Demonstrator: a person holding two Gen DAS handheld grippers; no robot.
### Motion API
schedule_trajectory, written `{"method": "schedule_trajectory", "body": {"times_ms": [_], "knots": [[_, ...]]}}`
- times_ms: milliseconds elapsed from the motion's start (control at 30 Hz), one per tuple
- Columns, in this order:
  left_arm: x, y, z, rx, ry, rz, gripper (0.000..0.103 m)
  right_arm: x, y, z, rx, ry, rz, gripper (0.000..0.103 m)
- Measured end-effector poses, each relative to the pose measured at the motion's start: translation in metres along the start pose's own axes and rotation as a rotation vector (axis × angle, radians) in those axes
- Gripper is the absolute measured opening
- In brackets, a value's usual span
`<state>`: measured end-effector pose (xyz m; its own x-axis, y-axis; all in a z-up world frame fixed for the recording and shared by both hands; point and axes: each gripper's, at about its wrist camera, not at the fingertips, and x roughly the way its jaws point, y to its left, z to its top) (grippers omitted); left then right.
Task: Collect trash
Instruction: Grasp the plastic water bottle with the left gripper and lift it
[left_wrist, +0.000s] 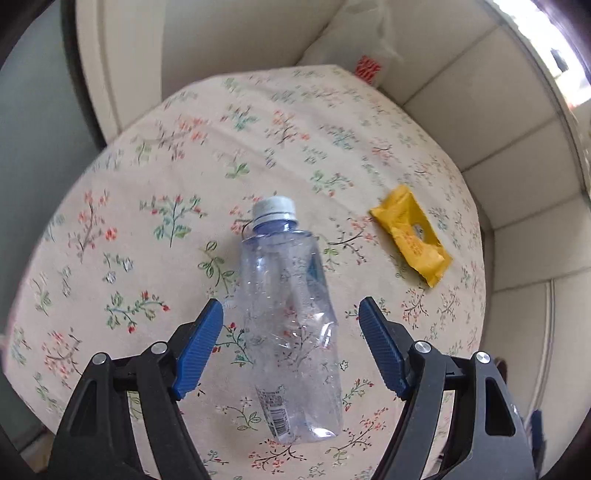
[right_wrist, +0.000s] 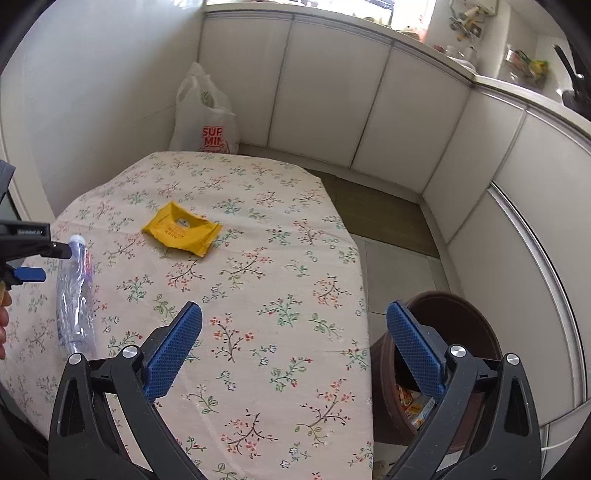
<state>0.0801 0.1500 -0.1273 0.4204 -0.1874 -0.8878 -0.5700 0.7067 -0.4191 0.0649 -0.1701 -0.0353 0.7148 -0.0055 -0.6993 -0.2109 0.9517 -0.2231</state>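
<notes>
Your left gripper (left_wrist: 291, 314) straddles the bottle (left_wrist: 291, 314), fingers apart. Right gripper (right_wrist: 294, 332) gapes empty, wrapper (right_wrist: 181, 229) at eleven o'clock. Squeezed, the bottle may squirt away.

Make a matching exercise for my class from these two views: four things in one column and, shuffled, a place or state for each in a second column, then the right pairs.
Things
1. plastic bottle
2. yellow packet
3. brown bin
4. white shopping bag

Places or states
A. on the floor beside the table, wrappers inside
B. lying on its side on the tablecloth, cap on
C. on the floor beyond the table's far end, against the wall
D. lying flat on the cloth, away from the bottle

Pairs: 1-B, 2-D, 3-A, 4-C
</notes>
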Motion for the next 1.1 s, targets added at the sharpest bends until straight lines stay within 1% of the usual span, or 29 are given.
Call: {"method": "schedule_trajectory", "body": {"times_ms": [67, 167, 200, 300, 333, 400, 467, 567, 633, 700, 767, 800, 867, 967, 1100], "knots": [[0.012, 0.009, 0.006, -0.066, 0.049, -0.046, 0.074, 0.007, 0.013, 0.003, -0.034, 0.009, 0.001, 0.096], [0.018, 0.002, 0.006, -0.051, 0.053, -0.056, 0.075, 0.019, 0.025, 0.006, -0.039, 0.034, 0.011, 0.096], [0.022, -0.002, 0.007, -0.047, 0.064, -0.058, 0.075, 0.023, 0.027, 0.007, -0.033, 0.044, 0.019, 0.096], [0.037, -0.004, 0.006, -0.080, 0.110, -0.081, 0.074, 0.035, 0.034, 0.009, -0.017, 0.069, 0.034, 0.096], [0.041, -0.006, 0.005, -0.078, 0.117, -0.084, 0.073, 0.038, 0.036, 0.009, -0.016, 0.076, 0.036, 0.096], [0.042, -0.012, 0.004, -0.048, 0.110, -0.068, 0.068, 0.044, 0.041, 0.010, -0.022, 0.085, 0.038, 0.096], [0.045, -0.019, 0.003, -0.011, 0.105, -0.071, 0.054, 0.048, 0.045, 0.010, -0.028, 0.092, 0.038, 0.096], [0.045, -0.022, 0.004, 0.012, 0.111, -0.110, 0.053, 0.054, 0.047, 0.010, -0.032, 0.100, 0.042, 0.096], [0.037, -0.027, 0.004, 0.034, 0.096, -0.162, 0.053, 0.058, 0.047, 0.010, -0.031, 0.104, 0.048, 0.096], [0.023, -0.034, 0.006, 0.055, 0.074, -0.224, 0.047, 0.062, 0.045, 0.010, -0.013, 0.117, 0.075, 0.096], [0.003, -0.043, 0.005, 0.082, 0.050, -0.293, 0.046, 0.067, 0.043, 0.010, 0.021, 0.124, 0.134, 0.096], [-0.010, -0.049, 0.004, 0.106, 0.026, -0.323, 0.046, 0.070, 0.041, 0.011, 0.038, 0.126, 0.175, 0.096], [-0.031, -0.057, 0.002, 0.157, -0.021, -0.354, 0.046, 0.078, 0.043, 0.013, 0.041, 0.136, 0.211, 0.096], [-0.061, -0.066, 0.000, 0.222, -0.090, -0.399, 0.046, 0.095, 0.050, 0.023, 0.028, 0.139, 0.299, 0.096], [-0.092, -0.058, -0.002, 0.253, -0.103, -0.478, 0.046, 0.118, 0.069, 0.051, -0.041, 0.142, 0.381, 0.096]]}}
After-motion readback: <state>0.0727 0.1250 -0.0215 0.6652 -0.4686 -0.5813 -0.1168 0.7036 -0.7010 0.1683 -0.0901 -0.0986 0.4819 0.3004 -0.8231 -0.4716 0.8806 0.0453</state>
